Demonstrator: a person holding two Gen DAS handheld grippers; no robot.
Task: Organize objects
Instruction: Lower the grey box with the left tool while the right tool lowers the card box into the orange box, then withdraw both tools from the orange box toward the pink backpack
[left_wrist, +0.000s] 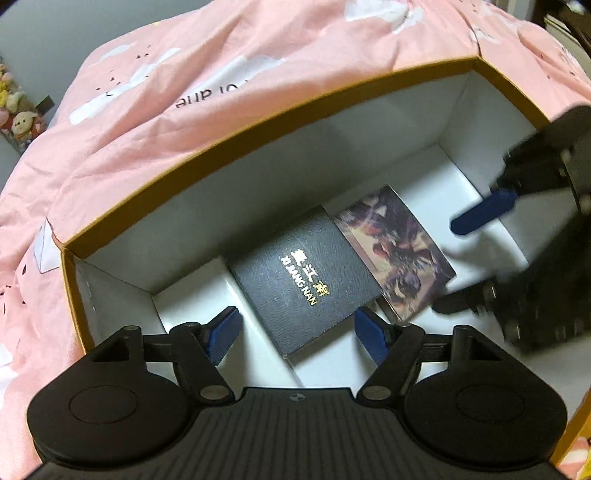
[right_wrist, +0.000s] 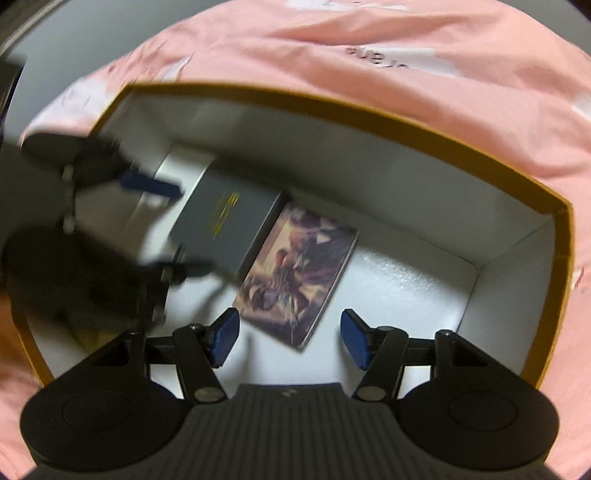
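Hanging over an open box, the left tongs (left_wrist: 295, 334) stand with their two blue pads wide apart and nothing pressed between them; a dark case (left_wrist: 295, 275) with gold lettering lies below the gap, untouched as far as the view shows. The right tongs (right_wrist: 288, 341) are likewise apart and empty, above the bare white floor of the box (right_wrist: 406, 280), just beside the near corner of a picture-printed box (right_wrist: 299, 273). So there are two things in the box: one dark case and one picture-printed box, lying flat side by side with their long edges touching (the case seems to overlap the other's edge slightly, though blur in the right wrist view makes that hard to tell). The box has white inner walls and a tan rim (left_wrist: 258, 122). It sits on a bed covered by a rumpled pink sheet (left_wrist: 184, 74) with white patches.
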